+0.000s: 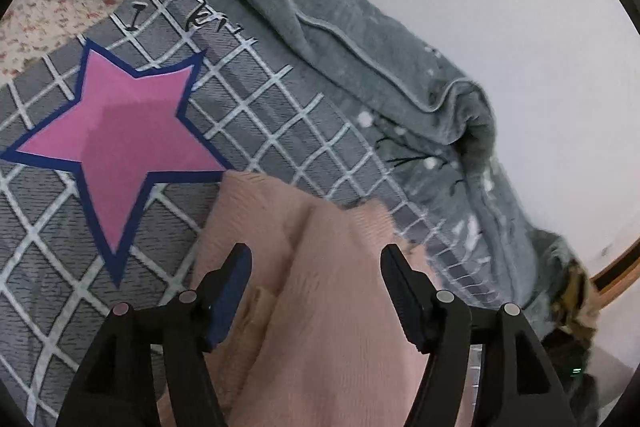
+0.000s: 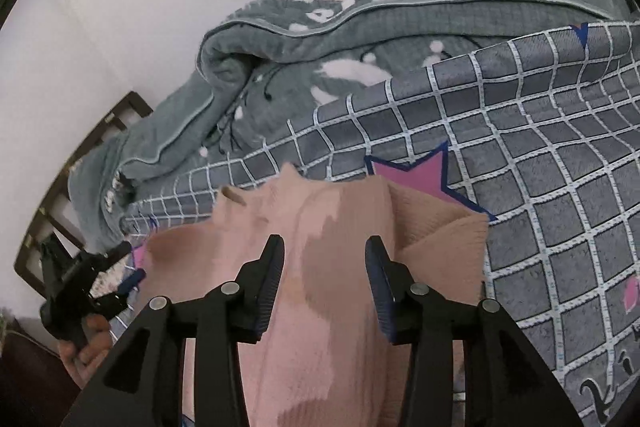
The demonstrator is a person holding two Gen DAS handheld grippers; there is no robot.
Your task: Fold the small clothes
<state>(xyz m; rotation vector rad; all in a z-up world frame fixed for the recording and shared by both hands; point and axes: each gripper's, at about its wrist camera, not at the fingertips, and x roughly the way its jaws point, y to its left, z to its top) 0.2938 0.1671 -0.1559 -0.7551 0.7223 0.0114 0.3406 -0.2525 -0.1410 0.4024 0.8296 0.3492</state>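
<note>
Two claws stand spread over one pink knitted garment (image 1: 320, 307) lying on the bed. In the left wrist view the left claw (image 1: 316, 283) has its jaws wide apart with the knit passing between and under them; neither pad presses on the cloth, so it holds nothing. The right claw (image 2: 325, 273) is also parted, less widely, again with the pink knit showing in the gap and no pinch that can be seen. From each claw the garment runs forward and away, its long axis roughly along the way the fingers point, ending in a rumpled far edge with a small opening, perhaps a cuff or neck, and a folded flap to the right in the right wrist view. Both claws sit at the near end of the garment, so neither is clearly nearer; the left one appears at the left edge of the right view, gripped by a hand (image 2: 86, 343), just beside the knit's side. Both point downward at a slant toward the grey checked bedspread (image 1: 280, 115) with its pink star (image 1: 116, 147). Beyond lies a bunched grey blanket (image 2: 280, 67) against a white wall (image 2: 120, 7).
</note>
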